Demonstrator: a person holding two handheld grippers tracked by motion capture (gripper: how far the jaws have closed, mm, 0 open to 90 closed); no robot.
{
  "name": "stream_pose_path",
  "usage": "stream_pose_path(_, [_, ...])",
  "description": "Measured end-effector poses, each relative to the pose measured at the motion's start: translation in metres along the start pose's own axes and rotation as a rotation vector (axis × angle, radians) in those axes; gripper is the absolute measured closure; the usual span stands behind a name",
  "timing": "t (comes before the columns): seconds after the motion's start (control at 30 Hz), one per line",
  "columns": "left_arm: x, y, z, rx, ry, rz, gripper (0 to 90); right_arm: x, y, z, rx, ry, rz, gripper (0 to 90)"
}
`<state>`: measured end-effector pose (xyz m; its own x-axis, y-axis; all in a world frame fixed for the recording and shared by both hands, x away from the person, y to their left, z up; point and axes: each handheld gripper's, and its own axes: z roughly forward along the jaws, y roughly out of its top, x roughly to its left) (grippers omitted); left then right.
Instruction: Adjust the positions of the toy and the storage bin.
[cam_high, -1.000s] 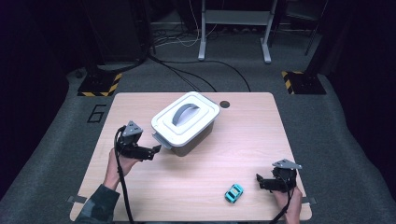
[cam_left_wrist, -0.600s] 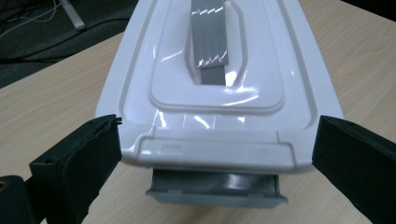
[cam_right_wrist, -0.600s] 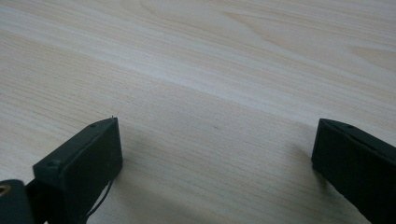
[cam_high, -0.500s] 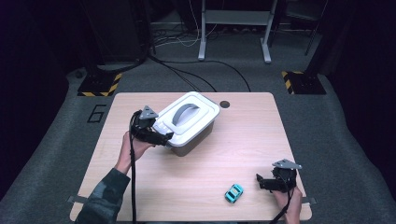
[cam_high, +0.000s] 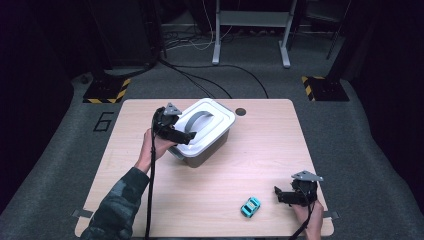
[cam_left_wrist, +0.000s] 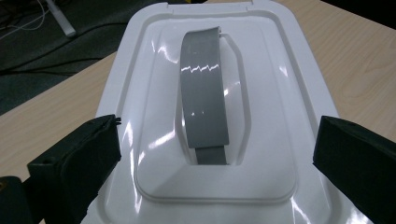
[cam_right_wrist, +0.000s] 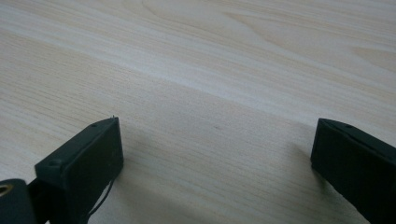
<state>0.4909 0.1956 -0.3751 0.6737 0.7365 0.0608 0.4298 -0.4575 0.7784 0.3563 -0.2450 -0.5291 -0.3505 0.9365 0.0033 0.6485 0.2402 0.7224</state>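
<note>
A white lidded bin (cam_high: 202, 131) with a grey arched handle (cam_high: 194, 120) stands on the wooden table (cam_high: 260, 145), left of centre. My left gripper (cam_high: 187, 136) hovers open over the near left part of its lid. In the left gripper view the lid (cam_left_wrist: 140, 93) lies close below, the grey handle (cam_left_wrist: 204, 98) runs away between the wide-apart jaws, and nothing is held. My right gripper (cam_high: 278, 195) rests low at the table's near right, open and holding nothing. A small teal toy car (cam_high: 250, 206) lies just left of it. The right gripper view has bare wood (cam_right_wrist: 210, 70) between the jaws.
A dark round hole (cam_high: 241, 111) marks the table's far edge behind the bin. A black cable (cam_high: 150, 190) trails from the left gripper along the forearm. On the floor beyond the table are desk legs, cables and yellow-black striped feet (cam_high: 105, 92).
My left gripper has moved right and away from the person, from beside the bin's left end to above its lid. The right gripper and the toy car have stayed still.
</note>
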Motion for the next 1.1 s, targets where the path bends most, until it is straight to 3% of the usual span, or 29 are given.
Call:
stream_pose_path(0.43, [0.005, 0.014, 0.026, 0.046, 0.003, -0.013, 2.0, 0.0, 0.0, 0.0, 0.0, 0.002, -0.003, 1.7])
stream_pose_path(0.5, [0.006, 0.017, 0.03, 0.037, -0.004, -0.008, 21.0, 0.0, 0.0, 0.0, 0.0, 0.002, -0.003, 1.7])
stream_pose_path(0.57, [0.005, 0.018, 0.032, 0.042, -0.013, -0.008, 22.5, 0.0, 0.0, 0.0, 0.0, 0.002, -0.003, 1.7])
stream_pose_path(0.6, [0.005, 0.019, 0.034, 0.037, -0.01, -0.002, 34.3, 0.0, 0.0, 0.0, 0.0, 0.004, -0.003, 1.8])
stream_pose_path(0.83, [0.001, 0.022, 0.039, 0.034, 0.018, 0.044, 58.3, 0.0, 0.0, 0.0, 0.0, 0.005, -0.004, 2.0])
stream_pose_path(0.9, [0.001, 0.022, 0.039, 0.032, 0.024, 0.045, 63.7, 0.0, 0.0, 0.0, 0.0, 0.005, -0.004, 2.1])
stream_pose_path(1.1, [0.003, 0.021, 0.039, 0.024, 0.009, 0.018, 65.1, 0.0, 0.0, 0.0, 0.0, 0.006, -0.004, 2.2])
